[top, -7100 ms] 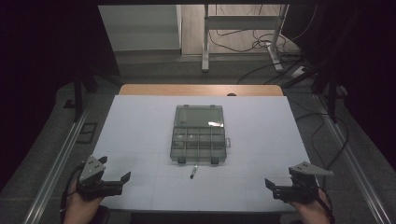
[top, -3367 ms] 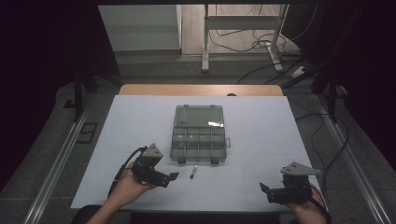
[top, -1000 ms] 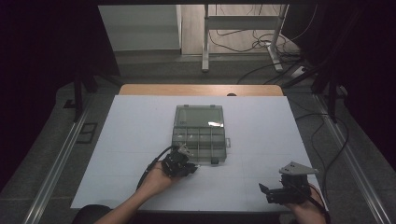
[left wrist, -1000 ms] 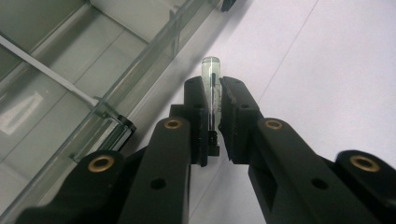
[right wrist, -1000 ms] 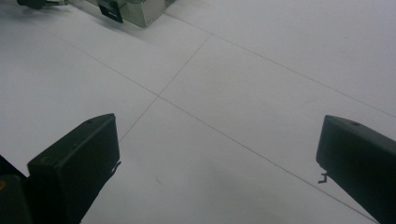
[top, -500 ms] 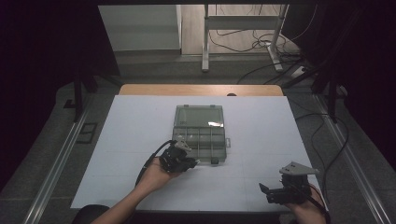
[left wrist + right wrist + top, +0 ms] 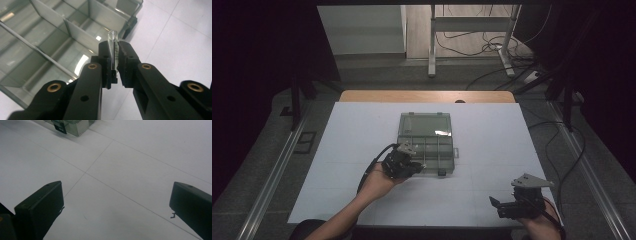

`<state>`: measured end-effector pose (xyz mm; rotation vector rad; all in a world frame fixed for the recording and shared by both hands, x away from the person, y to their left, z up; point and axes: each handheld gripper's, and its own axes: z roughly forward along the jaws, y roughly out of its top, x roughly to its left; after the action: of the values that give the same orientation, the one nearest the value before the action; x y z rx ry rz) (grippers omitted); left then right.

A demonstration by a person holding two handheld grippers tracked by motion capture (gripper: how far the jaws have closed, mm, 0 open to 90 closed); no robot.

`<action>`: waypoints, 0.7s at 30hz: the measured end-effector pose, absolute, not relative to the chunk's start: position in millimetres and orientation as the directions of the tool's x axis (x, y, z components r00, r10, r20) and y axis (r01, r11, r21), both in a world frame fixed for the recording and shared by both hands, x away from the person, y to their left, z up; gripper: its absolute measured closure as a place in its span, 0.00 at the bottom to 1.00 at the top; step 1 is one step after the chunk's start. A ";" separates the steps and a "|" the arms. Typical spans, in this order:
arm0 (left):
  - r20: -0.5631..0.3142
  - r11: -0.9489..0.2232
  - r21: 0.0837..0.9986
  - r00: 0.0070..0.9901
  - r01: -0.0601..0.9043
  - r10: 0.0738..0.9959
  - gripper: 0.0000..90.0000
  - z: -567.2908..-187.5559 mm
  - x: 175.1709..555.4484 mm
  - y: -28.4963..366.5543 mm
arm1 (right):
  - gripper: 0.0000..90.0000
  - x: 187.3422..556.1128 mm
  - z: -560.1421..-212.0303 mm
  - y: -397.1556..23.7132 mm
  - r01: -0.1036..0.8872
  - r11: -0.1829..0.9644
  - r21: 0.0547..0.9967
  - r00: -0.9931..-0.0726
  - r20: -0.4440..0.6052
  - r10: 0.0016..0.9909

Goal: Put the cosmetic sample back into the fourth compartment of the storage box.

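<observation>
Nearest to us, our right gripper (image 7: pixel 506 207) sits low at the near right edge of the white table sheet (image 7: pixel 492 130), its two black jaws spread wide with nothing between them. In the right gripper view those jaws frame bare white surface crossed by thin seam lines, so we have open room on every side of that hand, and it lies well apart from the box.

Further in, just left of centre, our left gripper (image 7: pixel 408 164) is clamped on a small clear glass vial with a dark cap (image 7: pixel 113 50). The left gripper view shows the vial upright between the pads, its clear end poking out past the fingertips and its dark end tucked down between the jaws. We hold it at the near left corner of the clear plastic compartment box (image 7: pixel 426 142), over its near edge, with the divider walls directly beneath the jaws.

Beyond the box we see wide bare sheet to left, right and far side, ending at a strip of wooden table edge (image 7: pixel 427 96). Metal rails (image 7: pixel 272 175) flank both long sides.
</observation>
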<state>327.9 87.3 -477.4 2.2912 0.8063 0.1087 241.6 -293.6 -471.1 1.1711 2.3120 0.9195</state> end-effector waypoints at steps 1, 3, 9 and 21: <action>-0.140 -0.563 0.643 0.803 0.519 0.580 0.90 -475.8 329.0 87.5 | 0.00 241.6 -471.1 -293.7 0.562 0.435 0.704 -0.575 -0.046 0.817; -0.136 -0.561 0.647 0.802 0.516 0.581 0.90 -472.7 331.0 88.0 | 0.00 241.7 -471.2 -293.8 0.562 0.435 0.704 -0.575 -0.045 0.817; -0.134 -0.547 0.661 0.799 0.513 0.587 0.90 -466.1 337.9 87.9 | 0.00 241.7 -471.2 -293.8 0.562 0.434 0.704 -0.576 -0.044 0.816; -0.132 -0.539 0.671 0.798 0.509 0.588 0.90 -465.2 353.9 80.9 | 0.00 241.9 -471.2 -294.3 0.564 0.432 0.704 -0.577 -0.039 0.816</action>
<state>353.9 80.9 -465.2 2.2533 0.8059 0.1404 241.9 -294.3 -471.2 1.1757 2.3155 0.9267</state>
